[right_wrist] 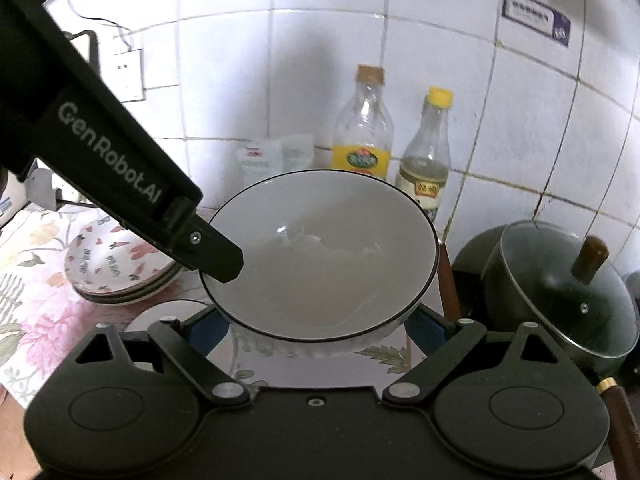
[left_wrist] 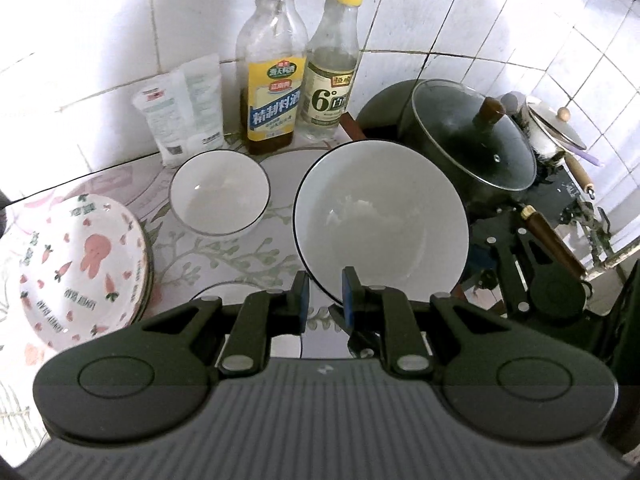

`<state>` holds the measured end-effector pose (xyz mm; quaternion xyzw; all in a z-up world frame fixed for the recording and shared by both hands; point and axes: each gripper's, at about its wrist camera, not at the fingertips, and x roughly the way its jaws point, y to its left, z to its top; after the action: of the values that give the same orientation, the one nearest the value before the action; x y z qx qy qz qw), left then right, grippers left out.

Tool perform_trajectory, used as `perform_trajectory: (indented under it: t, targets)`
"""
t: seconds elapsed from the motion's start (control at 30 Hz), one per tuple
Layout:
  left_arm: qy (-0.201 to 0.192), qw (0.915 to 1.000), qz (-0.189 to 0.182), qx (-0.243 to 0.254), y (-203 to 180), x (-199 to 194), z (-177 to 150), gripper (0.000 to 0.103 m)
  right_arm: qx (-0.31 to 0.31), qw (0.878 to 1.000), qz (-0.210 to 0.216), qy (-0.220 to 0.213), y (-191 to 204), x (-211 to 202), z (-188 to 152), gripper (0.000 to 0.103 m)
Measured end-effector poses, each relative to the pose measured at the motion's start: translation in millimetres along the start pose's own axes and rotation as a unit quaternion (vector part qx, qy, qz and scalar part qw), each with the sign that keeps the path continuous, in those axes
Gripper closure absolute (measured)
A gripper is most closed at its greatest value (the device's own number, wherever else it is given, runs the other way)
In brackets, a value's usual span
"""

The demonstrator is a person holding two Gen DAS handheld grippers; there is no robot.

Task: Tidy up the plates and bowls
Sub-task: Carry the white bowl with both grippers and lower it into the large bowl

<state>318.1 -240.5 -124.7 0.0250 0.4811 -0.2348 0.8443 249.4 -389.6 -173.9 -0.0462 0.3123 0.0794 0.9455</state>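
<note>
White-tiled worktop — my left hand-held gripper pinches the big bowl rim; right hand-held gripper spread wide around it, contact unclear.

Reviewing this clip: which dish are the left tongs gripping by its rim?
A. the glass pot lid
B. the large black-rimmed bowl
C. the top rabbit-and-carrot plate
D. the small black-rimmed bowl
B. In the left wrist view the left tongs straddle the near rim of the large black-rimmed bowl; the right wrist view shows a finger of them inside that bowl, while the small black-rimmed bowl sits apart.
</note>
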Motion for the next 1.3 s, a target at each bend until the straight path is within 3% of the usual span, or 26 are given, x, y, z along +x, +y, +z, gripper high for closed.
perform_trajectory:
  t: [0.47,0.7,1.3]
  targets:
    - [-0.005,1.0000,0.005,-0.006,30,-54,-54,0.088,-0.041,0.999,0.005,-0.002,65,-36,-5,0.006]
    - [0.005,0.9999,0.009,-0.010,50,-63,-73,0.088,-0.046,0.999,0.008,0.014,94,-34,-8,0.006]
    - [0.087,0.9932,-0.008,-0.078,103,10,-74,0.088,-0.047,0.990,0.054,0.124,100,49,-19,0.006]
